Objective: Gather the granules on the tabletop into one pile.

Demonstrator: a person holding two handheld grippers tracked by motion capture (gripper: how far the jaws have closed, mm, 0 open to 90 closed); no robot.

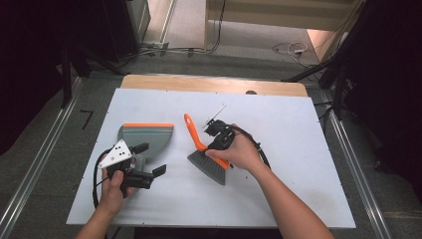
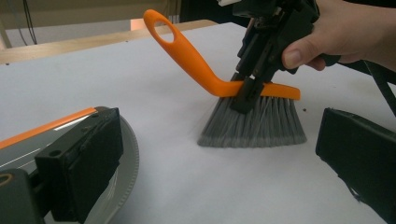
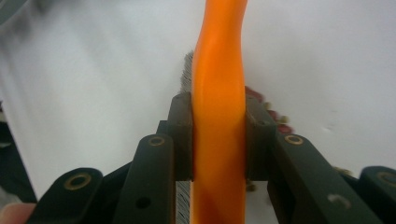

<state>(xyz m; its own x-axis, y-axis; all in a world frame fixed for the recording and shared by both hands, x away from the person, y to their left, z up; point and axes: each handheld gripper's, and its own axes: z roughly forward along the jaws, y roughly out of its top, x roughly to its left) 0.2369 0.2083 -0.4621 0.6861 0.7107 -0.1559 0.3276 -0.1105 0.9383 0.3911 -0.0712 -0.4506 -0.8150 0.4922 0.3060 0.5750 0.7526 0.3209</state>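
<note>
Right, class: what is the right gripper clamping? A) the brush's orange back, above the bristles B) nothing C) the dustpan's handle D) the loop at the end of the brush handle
A: the right gripper pinches the brush at its orange back, above the bristles.

Orange-handled brush (image 1: pixel 206 154) with grey bristles stands bristles-down on the white table, handle angling up and away, near a grey dustpan (image 1: pixel 147 139) with orange lip lying flat.
</note>
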